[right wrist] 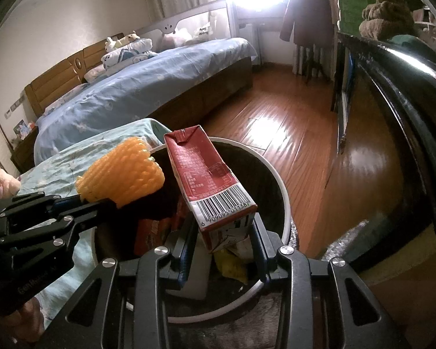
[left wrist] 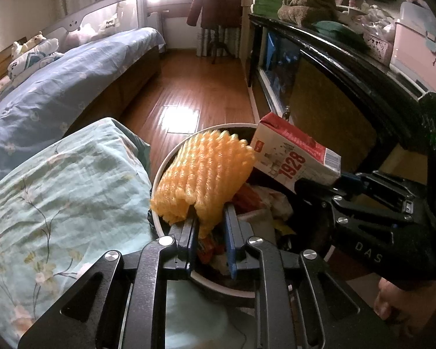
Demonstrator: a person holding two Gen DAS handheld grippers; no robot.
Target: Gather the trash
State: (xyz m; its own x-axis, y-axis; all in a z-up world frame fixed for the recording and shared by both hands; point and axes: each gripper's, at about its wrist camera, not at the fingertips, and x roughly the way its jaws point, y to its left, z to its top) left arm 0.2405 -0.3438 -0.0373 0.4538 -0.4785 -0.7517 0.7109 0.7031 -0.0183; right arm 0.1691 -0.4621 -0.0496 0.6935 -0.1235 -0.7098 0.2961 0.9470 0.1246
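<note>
1. Trash bin [right wrist: 286, 200]: the round, white-rimmed bin sits on the wood floor [right wrist: 290, 133] just beside the pale green floral bedding [left wrist: 58, 180], and it already holds crumpled wrappers and packaging. Both of your grippers are poised over its opening.
2. Your right gripper [right wrist: 224, 234] reaches in from the right side of the bin, as the left wrist view shows [left wrist: 319, 184], with its fingers pointing across the rim toward the bedding. Your bare hand [left wrist: 392, 305] is visible low under its black body.
3. Your left gripper [left wrist: 210, 229] comes in from the bedding side, seen in the right wrist view as a black linkage [right wrist: 98, 200] pointing toward the centre of the bin.
4. The milk carton [right wrist: 209, 180], red and white with a barcode on its end and "1928" on its side [left wrist: 293, 160], is clamped at its lower end between your right gripper's blue pads, tilted so its folded top points away and upward over the bin.
5. The orange foam net [left wrist: 206, 171] is the smallest piece you hold: your left gripper's jaws stand narrow, pinching its lower edge, and the mesh fans upward above the bin's near rim, touching nothing but the pads [left wrist: 231, 250]. It sits close beside the carton.
</note>
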